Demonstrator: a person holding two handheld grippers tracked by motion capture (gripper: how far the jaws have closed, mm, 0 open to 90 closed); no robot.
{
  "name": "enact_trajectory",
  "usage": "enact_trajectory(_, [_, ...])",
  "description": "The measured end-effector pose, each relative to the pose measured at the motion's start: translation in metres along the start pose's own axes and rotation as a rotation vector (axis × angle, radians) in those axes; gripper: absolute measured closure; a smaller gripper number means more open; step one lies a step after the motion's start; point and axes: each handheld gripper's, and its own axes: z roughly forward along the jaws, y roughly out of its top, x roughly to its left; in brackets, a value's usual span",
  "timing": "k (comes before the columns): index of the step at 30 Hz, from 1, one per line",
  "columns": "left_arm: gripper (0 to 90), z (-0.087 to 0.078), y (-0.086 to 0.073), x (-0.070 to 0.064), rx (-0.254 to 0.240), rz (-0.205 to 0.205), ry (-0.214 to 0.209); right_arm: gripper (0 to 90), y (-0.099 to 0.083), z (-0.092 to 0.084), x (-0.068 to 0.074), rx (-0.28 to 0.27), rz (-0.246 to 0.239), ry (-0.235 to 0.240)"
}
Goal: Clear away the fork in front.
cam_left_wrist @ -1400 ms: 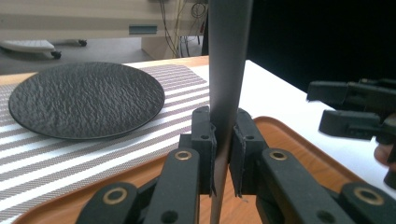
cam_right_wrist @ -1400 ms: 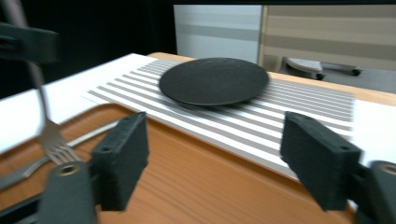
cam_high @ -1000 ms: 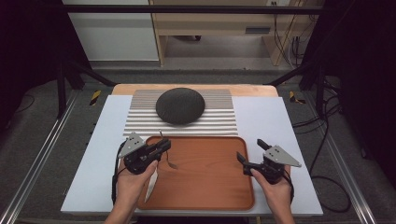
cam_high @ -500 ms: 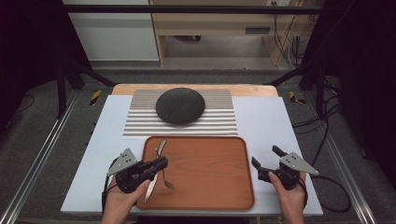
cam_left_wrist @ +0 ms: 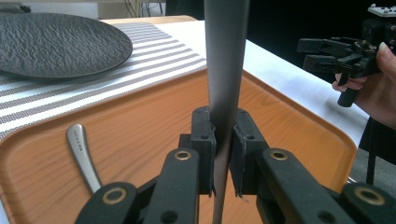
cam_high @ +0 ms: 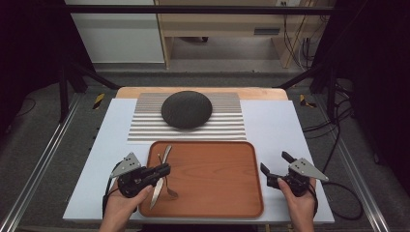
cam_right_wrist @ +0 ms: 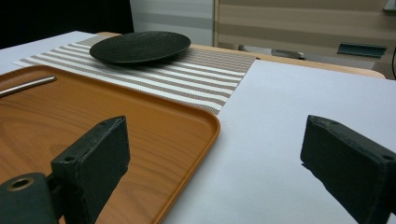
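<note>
Steel knife (cam_left_wrist: 225, 70), pinched thinly by the left claw (cam_left_wrist: 223, 154) at lower left, may swivel loose onto the tray (cam_high: 217, 159); right claw (cam_right_wrist: 224, 163) is spread, empty.

We saw a grey floor (cam_high: 43, 125); a wooden bench (cam_high: 227, 29) stood beyond the table; cables (cam_high: 295, 46) hung, perhaps, beside a white panel (cam_high: 116, 34).

Left hand-held gripper (cam_high: 162, 170) sits low near the tabletop's front-left corner, jaws clamped tight — right hand-held gripper (cam_high: 275, 166), near the front-right corner, jaws spread wide.
</note>
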Motion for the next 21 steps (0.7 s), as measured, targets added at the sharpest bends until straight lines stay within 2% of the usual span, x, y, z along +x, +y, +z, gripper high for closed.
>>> enact_trajectory(5, [82.2, 0.003, 0.002, 0.01, 0.015, 0.014, 0.03, 8.1, 0.0, 0.0, 0.0, 0.002, -0.001, -0.001])
enact_trajectory(15, [80.8, 0.026, 0.004, 0.035, 0.049, -0.029, 0.071, 8.1, -0.001, 0.002, 0.002, 0.014, -0.004, 0.006])
enact_trajectory(21, [78.1, 0.041, 0.005, 0.043, 0.086, -0.008, 0.105, 8.1, -0.002, 0.003, 0.002, 0.02, -0.004, 0.008])
